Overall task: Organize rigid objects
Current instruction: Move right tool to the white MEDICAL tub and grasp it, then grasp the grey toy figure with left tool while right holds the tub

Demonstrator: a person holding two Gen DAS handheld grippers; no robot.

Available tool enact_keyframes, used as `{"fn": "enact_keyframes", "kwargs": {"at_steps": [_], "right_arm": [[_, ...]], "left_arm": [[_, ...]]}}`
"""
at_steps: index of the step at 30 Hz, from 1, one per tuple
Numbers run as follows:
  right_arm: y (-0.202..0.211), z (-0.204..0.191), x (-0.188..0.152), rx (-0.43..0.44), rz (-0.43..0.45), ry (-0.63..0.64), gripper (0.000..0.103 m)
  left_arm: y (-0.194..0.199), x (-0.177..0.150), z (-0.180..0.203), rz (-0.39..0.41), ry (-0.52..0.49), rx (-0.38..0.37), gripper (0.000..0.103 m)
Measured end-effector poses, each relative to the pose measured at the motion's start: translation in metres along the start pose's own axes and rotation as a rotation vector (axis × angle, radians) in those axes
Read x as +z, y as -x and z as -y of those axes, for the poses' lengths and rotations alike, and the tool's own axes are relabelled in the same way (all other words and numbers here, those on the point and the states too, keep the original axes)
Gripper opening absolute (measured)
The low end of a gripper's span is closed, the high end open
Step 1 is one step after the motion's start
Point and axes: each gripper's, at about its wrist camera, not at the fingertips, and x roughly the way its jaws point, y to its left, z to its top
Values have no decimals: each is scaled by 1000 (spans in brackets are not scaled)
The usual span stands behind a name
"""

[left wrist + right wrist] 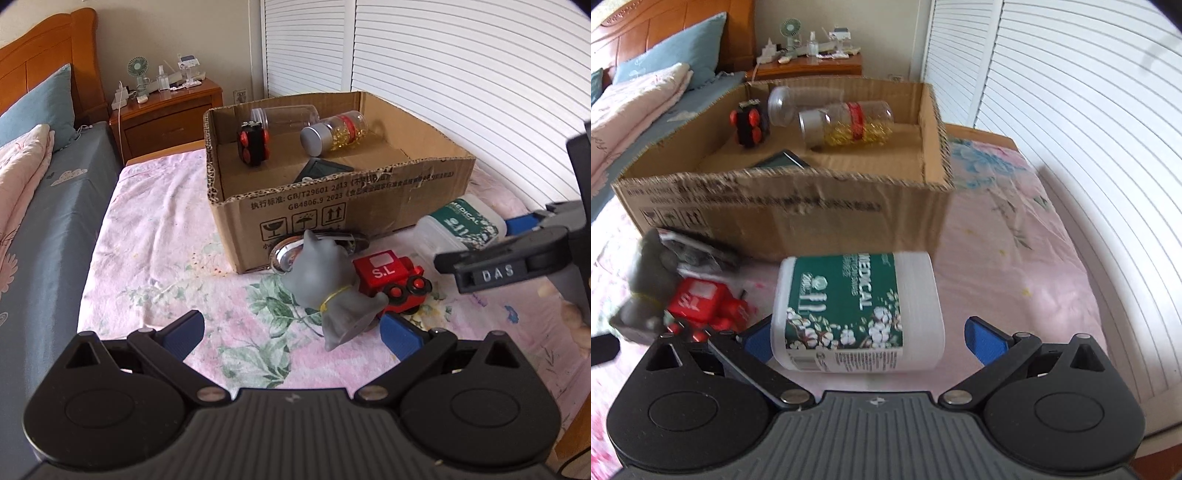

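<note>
A cardboard box (369, 206) stands on the bed and holds a clear jar (288, 115), a capsule bottle (334, 133), a black and red toy (252, 143) and a dark flat item (321, 170). In front of it lie a grey cat figure (325, 280), a red toy train (388, 277) and a white MEDICAL bottle (857, 314). My left gripper (291, 332) is open just short of the cat figure. My right gripper (871, 338) is open with the bottle lying between its fingers; it also shows in the left wrist view (517, 236).
A metal item (284, 254) lies against the box behind the cat. The floral sheet (155, 229) is bare left of the box. White louvred doors (461, 74) stand at the right, a wooden nightstand (166, 110) behind, pillows and a quilt at the left.
</note>
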Motion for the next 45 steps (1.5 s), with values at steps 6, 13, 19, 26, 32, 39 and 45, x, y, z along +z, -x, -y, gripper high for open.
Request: {"fn": "enact_keyframes", "kwargs": {"at_steps": [6,13,19,26,32,39,45], "right_arm": [[-4,11,-9,41,-2,-34,103],[-3,12,-11,44,18,-30,103],[-3,11,-11,44,18,-30,103],[-3,11,-11,44,18,-30,103],[-3,11,-11,41,21,-35,103],[-3,10,-12,38,26,-31,103],[-2,10,-13,42,30,-25,103]], "left_arm": [[-15,9,6,5,-4,2,101],[-21,10,-3,1,48,-46,102],[-10,2,-21,4,77,-16,102],[0,-11,-54,9,125,141,102],[13,-16,-62,23,137,145,102],[5,-16,-39,15,112,42,102],[-16,-18,-26,-28,70,57,102]]}}
